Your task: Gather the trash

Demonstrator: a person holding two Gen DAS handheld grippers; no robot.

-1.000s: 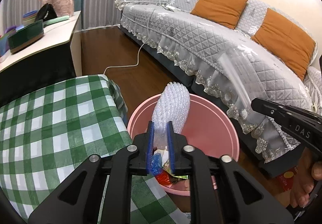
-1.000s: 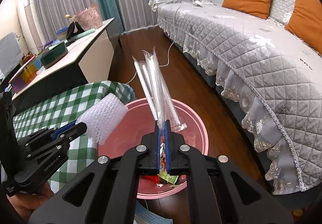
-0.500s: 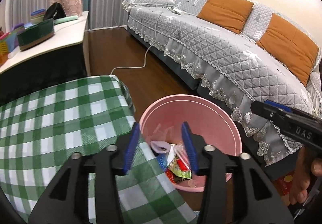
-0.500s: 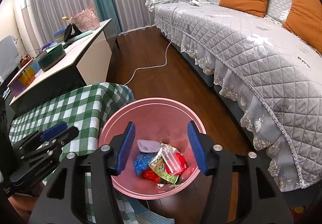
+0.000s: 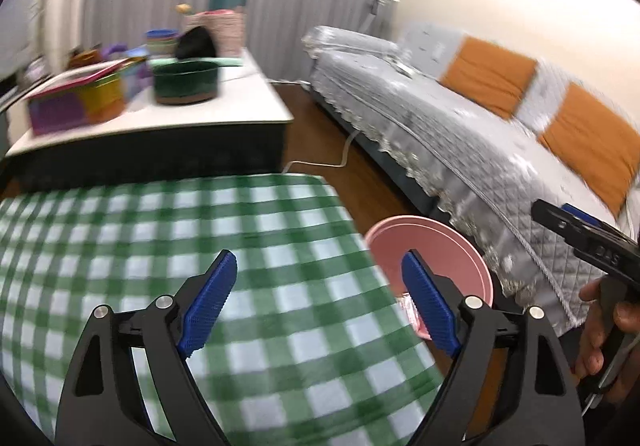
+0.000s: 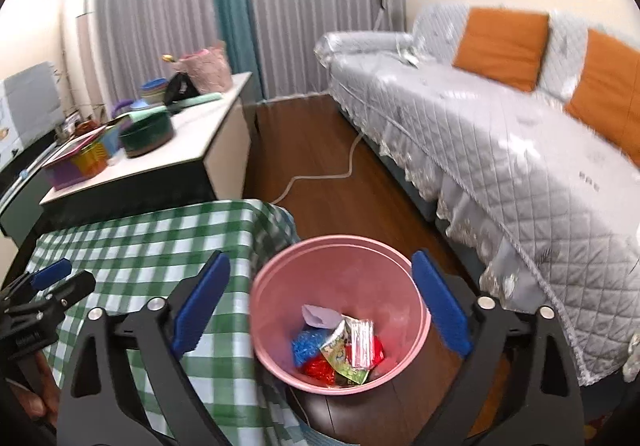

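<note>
Lighting: soft, even indoor daylight through pale curtains (image 6: 304, 5); shadows faint. Left wrist view: heavy motion smear across checked tablecloth (image 5: 200, 246) and sofa (image 5: 460, 133). Right wrist view: sharper, mild blur right. Both: fisheye bending, black corners.

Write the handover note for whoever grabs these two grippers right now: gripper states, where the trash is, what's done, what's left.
Left gripper: open, empty, jaws just been opening, over the green checked tablecloth.
Right gripper: open, empty, jaws just been opening, above the pink bin.
Trash: wrappers lie in the bottom of the bin, which stands on the floor beside the table corner, near the sofa.
Done: both grippers have let go; nothing between the jaws.
Left: no trash shows on the visible tablecloth; check the part out of view.
</note>
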